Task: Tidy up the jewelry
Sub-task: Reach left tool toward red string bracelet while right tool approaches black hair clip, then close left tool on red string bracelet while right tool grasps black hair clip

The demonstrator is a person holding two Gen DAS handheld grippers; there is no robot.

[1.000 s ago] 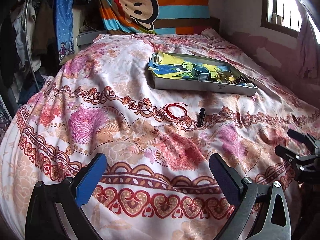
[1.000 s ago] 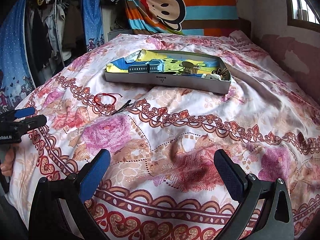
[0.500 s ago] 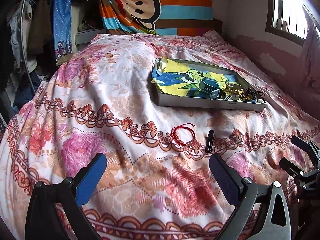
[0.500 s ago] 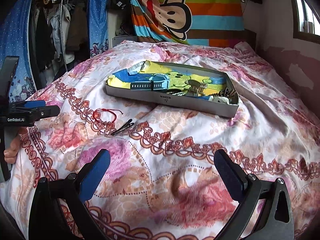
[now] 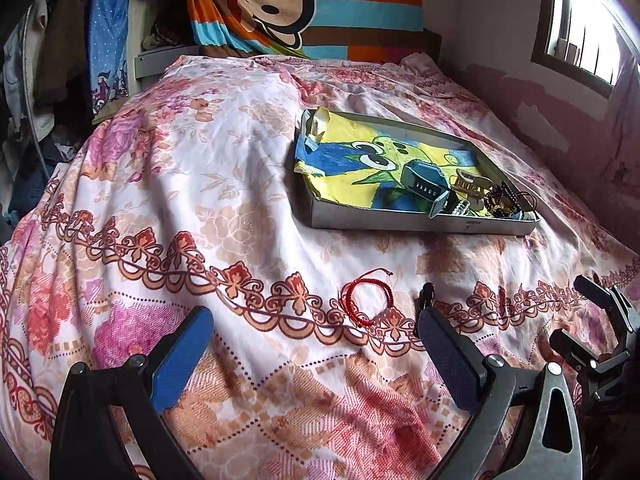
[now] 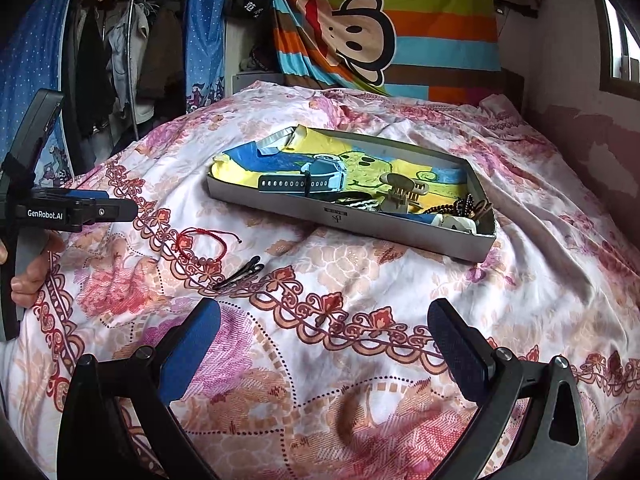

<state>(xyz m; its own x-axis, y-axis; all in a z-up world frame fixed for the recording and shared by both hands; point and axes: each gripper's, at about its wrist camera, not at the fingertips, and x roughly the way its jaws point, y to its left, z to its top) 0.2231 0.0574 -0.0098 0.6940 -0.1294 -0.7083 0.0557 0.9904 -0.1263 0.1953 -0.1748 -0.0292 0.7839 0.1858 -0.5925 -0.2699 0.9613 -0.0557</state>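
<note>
A red cord bracelet (image 5: 349, 301) (image 6: 204, 260) lies on the floral bedspread, with a black hair clip (image 5: 425, 295) (image 6: 240, 274) just to its right. Behind them sits a shallow grey tray (image 5: 416, 225) (image 6: 360, 227) lined with a cartoon sheet. It holds a teal watch (image 5: 424, 184) (image 6: 300, 182), a tan hair claw (image 5: 472, 184) (image 6: 402, 194) and dark beads (image 5: 502, 200) (image 6: 460, 206). My left gripper (image 5: 316, 356) (image 6: 116, 204) is open, low over the bed, just short of the bracelet. My right gripper (image 6: 324, 348) (image 5: 572, 312) is open and holds nothing, over the bed to the right.
A person's hand (image 6: 28, 280) holds the left gripper at the bed's left side. A striped monkey blanket (image 6: 360, 40) hangs at the headboard. Clothes (image 6: 120, 52) hang on a rack to the left. A wall with a window (image 5: 580, 24) runs along the right.
Both grippers have moved forward over the bed, so the bracelet, clip and tray are nearer. The left gripper has come close to the bracelet. Both stay open.
</note>
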